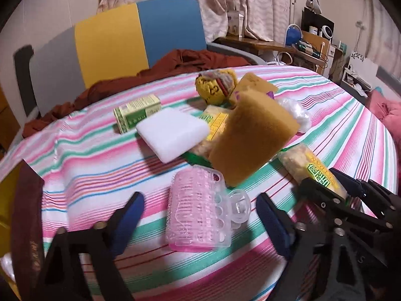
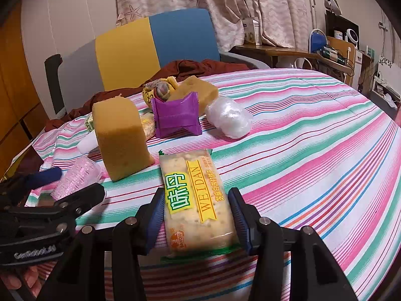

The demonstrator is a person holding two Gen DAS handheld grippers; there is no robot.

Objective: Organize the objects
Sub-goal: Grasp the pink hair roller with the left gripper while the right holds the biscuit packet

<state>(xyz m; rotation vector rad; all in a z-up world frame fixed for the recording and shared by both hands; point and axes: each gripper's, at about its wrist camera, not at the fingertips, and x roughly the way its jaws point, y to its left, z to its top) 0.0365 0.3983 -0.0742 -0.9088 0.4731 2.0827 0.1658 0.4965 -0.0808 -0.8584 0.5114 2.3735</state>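
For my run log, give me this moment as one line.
left gripper: open around pink roller | right gripper: on cracker pack, grip unclear | sponge: upright on striped cloth

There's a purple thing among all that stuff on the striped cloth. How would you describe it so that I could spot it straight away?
Start at the pink, green and white striped cloth and look toward the far pile in front of the yellow and blue chair. The purple packet stands on edge there, between the tall yellow sponge and a clear crinkled plastic bundle. It is the only purple item, with pleated ends.
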